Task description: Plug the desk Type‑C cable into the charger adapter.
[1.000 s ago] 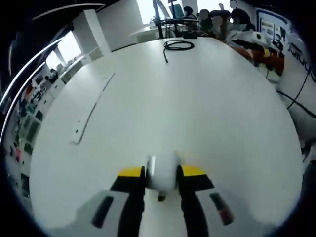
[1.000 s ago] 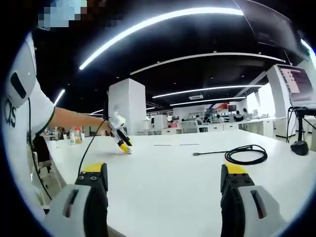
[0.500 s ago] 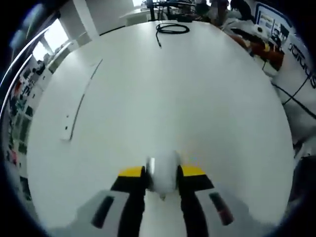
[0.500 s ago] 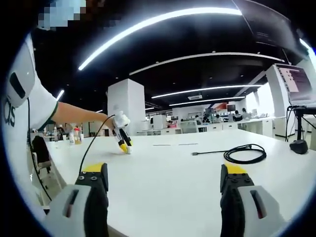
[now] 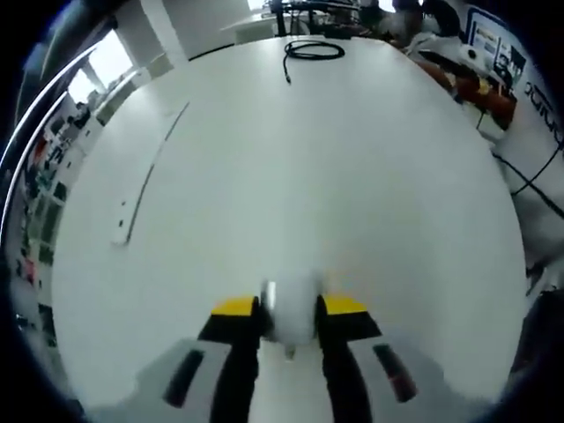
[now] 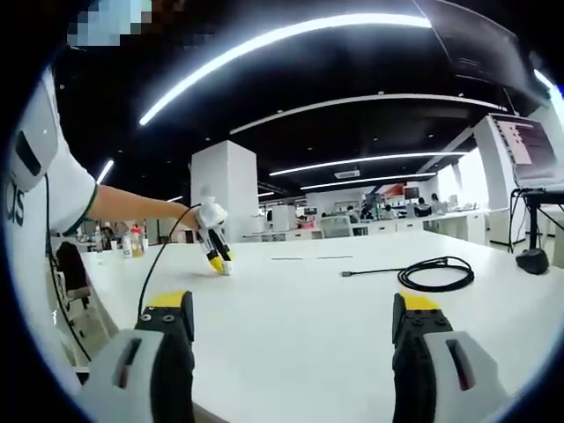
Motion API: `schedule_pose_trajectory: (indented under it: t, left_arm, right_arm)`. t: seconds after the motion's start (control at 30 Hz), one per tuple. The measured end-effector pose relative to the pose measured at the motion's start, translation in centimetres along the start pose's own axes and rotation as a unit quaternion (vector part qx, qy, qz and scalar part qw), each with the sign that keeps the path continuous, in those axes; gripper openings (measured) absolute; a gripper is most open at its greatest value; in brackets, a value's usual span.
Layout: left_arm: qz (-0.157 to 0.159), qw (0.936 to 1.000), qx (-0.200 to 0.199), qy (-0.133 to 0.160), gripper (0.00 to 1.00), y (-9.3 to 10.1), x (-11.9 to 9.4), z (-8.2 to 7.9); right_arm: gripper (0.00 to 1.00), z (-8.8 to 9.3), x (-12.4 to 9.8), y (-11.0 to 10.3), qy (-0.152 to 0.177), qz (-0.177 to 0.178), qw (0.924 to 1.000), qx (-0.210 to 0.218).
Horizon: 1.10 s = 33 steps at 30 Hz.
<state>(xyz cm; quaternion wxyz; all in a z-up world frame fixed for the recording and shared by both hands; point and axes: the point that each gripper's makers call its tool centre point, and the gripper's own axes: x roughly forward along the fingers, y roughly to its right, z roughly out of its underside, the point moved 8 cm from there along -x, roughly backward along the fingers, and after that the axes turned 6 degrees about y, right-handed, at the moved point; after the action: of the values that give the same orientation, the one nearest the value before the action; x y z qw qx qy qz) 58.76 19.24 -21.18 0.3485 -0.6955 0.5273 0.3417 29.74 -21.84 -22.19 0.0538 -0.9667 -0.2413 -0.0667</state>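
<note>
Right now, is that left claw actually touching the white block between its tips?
Touching. In the left gripper view, the left gripper has both jaws pressed against the white charger adapter, no gap showing.

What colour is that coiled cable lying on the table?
Black. The coiled cable shows best in the right gripper view.

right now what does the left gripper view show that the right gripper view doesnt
Left gripper view alone: the white charger adapter clamped between the left gripper jaws, close up. Right gripper view alone: the right gripper with jaws wide apart and nothing between them, and the person's arm holding the left gripper down at the table. Both share the white table and the coiled black Type-C cable lying on it, untouched.
</note>
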Motion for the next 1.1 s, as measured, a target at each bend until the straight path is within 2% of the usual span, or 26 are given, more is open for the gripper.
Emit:
schedule_pose_trajectory:
  t: [0.6,0.83,1.1]
  left_arm:
    - [0.007,0.9998,0.007,-0.015,0.24,4.6,-0.6,-0.1]
    - [0.005,0.9999,0.005,-0.013,0.24,5.4,-0.9,0.1]
    - [0.004,0.9998,0.005,-0.021,0.24,7.3,-1.2,0.2]
  right_arm:
    - [0.94,0.2,-0.4,-0.4,0.002,-0.002,1.0,0.007]
    - [0.94,0.1,-0.6,-0.7,0.003,-0.001,1.0,0.009]
    - [0.94,-0.1,-1.1,-0.7,0.004,0.0,1.0,0.009]
